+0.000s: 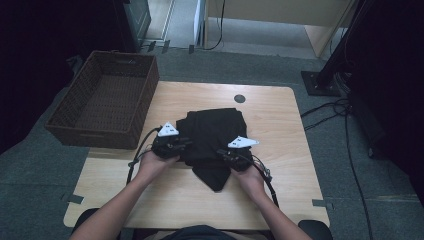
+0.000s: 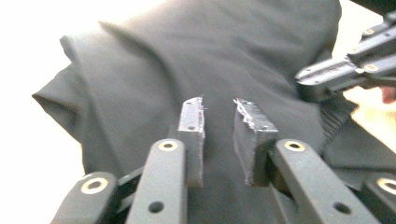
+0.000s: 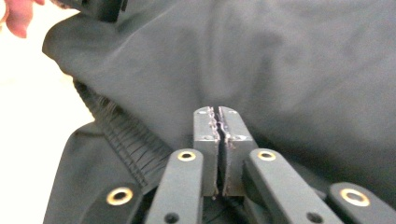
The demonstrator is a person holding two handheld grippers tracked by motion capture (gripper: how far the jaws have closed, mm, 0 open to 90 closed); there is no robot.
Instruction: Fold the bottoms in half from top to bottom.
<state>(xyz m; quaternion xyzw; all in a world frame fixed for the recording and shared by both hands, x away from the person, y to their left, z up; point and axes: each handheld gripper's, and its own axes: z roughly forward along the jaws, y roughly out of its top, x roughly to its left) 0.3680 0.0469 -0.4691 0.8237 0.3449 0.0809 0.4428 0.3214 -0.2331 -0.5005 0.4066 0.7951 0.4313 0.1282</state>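
Observation:
A black garment (image 1: 215, 130) lies folded in the middle of the wooden table (image 1: 272, 117), one corner hanging toward the front edge. My left gripper (image 1: 185, 143) rests at its left side. In the left gripper view that gripper (image 2: 219, 107) is open, a gap between the pads above the dark cloth (image 2: 187, 56). My right gripper (image 1: 223, 151) sits at the garment's front right. Seen in its own view, the right gripper (image 3: 218, 112) is shut, pads pressed together over the cloth (image 3: 303, 70); I see no fabric between them. A ribbed band (image 3: 126, 137) runs beside it.
A brown wicker basket (image 1: 105, 97) stands at the table's far left, overhanging the edge. A small dark round grommet (image 1: 239, 98) sits near the table's far edge. On the floor to the right are a black stand base (image 1: 320, 80) and loose cables (image 1: 345, 120).

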